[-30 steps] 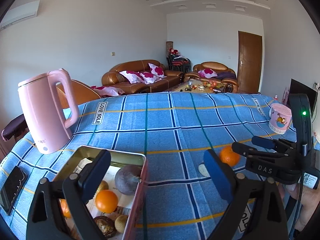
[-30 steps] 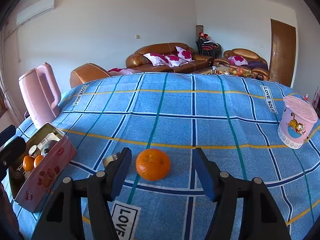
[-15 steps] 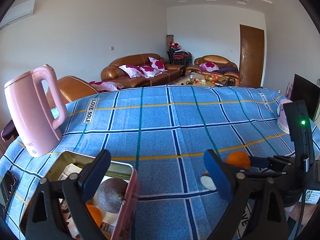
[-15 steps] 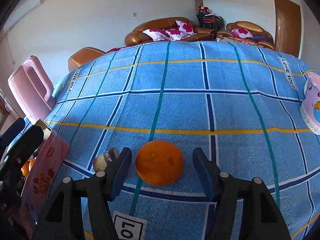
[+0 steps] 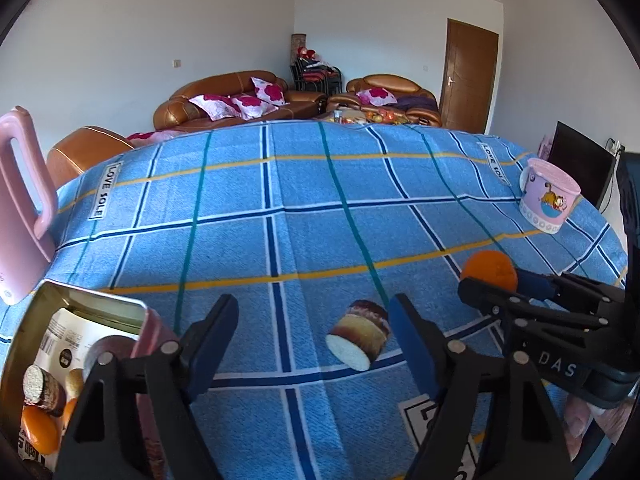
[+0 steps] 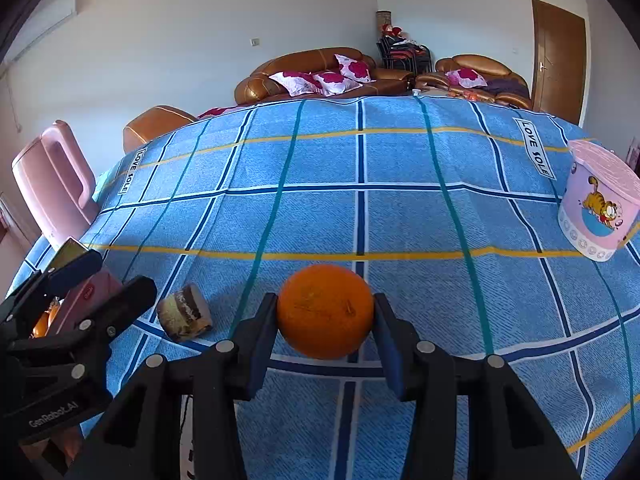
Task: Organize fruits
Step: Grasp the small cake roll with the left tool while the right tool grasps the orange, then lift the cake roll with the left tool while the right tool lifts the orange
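The orange (image 6: 325, 311), loosely straddled a second ago, is now clamped by the right hand-held gripper (image 6: 325, 320); left hand-held gripper (image 5: 310, 336) is held wide open, empty, so transfer to the tin (image 5: 86, 300) is judged next.

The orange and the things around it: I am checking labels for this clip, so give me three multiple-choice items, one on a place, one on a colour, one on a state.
1. Where does the cake slice lie?
A. on the tablecloth, left of the orange
B. inside the tin
C. beside the cartoon cup

2. What colour is the kettle?
A. white
B. pink
C. green

3. How does the right gripper stand?
A. wide open above bare cloth
B. shut on the cake slice
C. shut on the orange

Key: 1 A, since the right wrist view shows the slice on the blue tablecloth between the tin and the orange. 2 B, its body and handle are pink. 3 C, both pads press the orange's sides, while the left gripper is open with the slice between its fingers.
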The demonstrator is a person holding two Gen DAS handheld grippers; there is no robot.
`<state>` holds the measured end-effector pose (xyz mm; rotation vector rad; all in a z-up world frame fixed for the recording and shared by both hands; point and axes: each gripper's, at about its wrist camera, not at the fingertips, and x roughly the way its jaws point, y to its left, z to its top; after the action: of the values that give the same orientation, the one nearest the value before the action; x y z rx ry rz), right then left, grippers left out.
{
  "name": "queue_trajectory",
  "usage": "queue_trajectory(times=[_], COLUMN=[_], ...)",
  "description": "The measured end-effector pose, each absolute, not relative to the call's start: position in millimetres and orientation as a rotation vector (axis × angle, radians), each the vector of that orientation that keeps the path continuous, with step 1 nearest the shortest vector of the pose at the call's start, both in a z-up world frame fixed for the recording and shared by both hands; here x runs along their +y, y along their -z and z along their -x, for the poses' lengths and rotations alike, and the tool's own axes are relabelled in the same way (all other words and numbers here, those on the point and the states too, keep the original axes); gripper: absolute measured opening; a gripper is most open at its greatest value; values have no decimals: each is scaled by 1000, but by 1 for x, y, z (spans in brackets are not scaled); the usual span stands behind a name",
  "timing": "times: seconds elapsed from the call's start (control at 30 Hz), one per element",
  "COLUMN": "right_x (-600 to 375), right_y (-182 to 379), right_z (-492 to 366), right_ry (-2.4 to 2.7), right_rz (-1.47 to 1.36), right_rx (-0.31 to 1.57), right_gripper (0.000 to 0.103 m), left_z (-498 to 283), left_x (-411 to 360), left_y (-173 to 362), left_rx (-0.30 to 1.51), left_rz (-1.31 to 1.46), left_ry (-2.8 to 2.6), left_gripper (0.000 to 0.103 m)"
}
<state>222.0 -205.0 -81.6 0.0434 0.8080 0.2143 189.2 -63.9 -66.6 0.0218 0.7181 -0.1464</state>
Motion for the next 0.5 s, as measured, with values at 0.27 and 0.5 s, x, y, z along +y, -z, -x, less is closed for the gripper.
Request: queue_trajectory(times=[0.27,0.5], right_x=[-225,-214], right_y=[79,79], right_z=[-215,-215], right_ry=[-190,-205], right_rz=[-84,-31], right_rx=[789,795], right_gripper=[48,48], left_z=[-199,-206], left_x=[-79,-74], left_y=[76,83], left_rx=[796,843], left_rz=[-27,23], left_ry=[209,243], left_gripper=[63,42])
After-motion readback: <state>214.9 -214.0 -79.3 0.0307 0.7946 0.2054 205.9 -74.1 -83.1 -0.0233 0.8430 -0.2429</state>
